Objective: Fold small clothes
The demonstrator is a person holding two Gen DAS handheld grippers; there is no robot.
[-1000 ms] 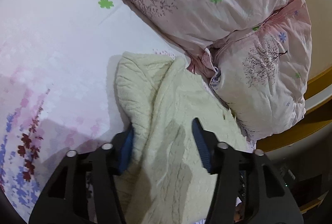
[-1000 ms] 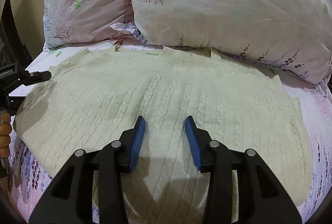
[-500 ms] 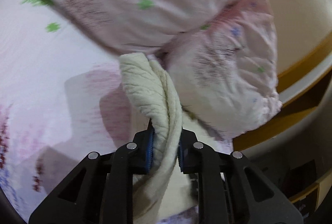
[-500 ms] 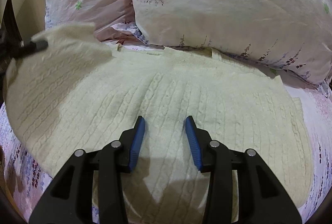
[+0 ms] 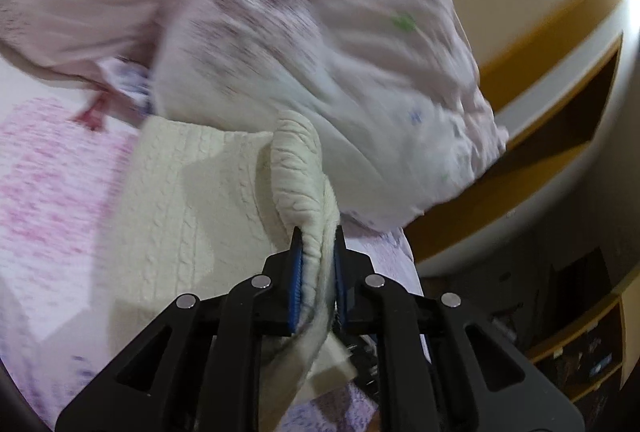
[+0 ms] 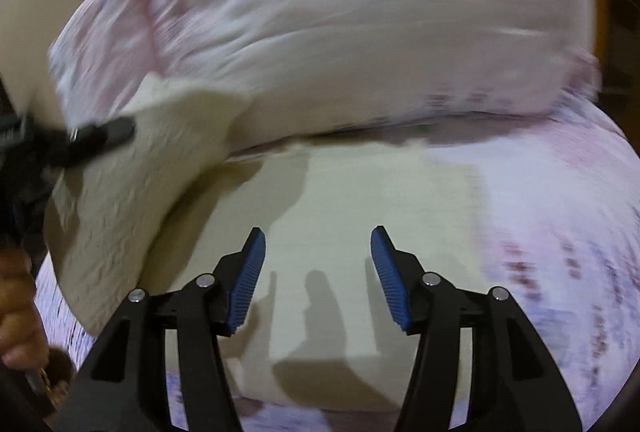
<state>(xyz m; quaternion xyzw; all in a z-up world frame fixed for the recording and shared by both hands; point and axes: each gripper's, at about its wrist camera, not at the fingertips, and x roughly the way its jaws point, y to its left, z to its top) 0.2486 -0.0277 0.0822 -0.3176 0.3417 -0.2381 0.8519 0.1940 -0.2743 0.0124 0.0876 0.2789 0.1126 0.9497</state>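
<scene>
A cream cable-knit sweater (image 6: 344,199) lies on the bed. My left gripper (image 5: 317,236) is shut on the sweater's left edge (image 5: 298,167) and holds it lifted off the bed; the rest of the sweater (image 5: 188,199) lies flat to the left. In the right wrist view the left gripper (image 6: 116,129) shows at the left, carrying the raised flap (image 6: 132,199) over the body. My right gripper (image 6: 318,236) is open and empty, hovering above the sweater's middle. The right wrist view is motion-blurred.
Two pink floral pillows (image 5: 320,43) lie just behind the sweater, also in the right wrist view (image 6: 340,31). The floral bedsheet (image 6: 560,232) spreads to the right. A yellow-and-white bed frame (image 5: 560,79) stands at the right. The person's hand (image 6: 16,312) is at lower left.
My left gripper closed on the sweater's left edge, lifted it and is swinging it across the body. My right gripper opened wider and shifted right over the sweater.
</scene>
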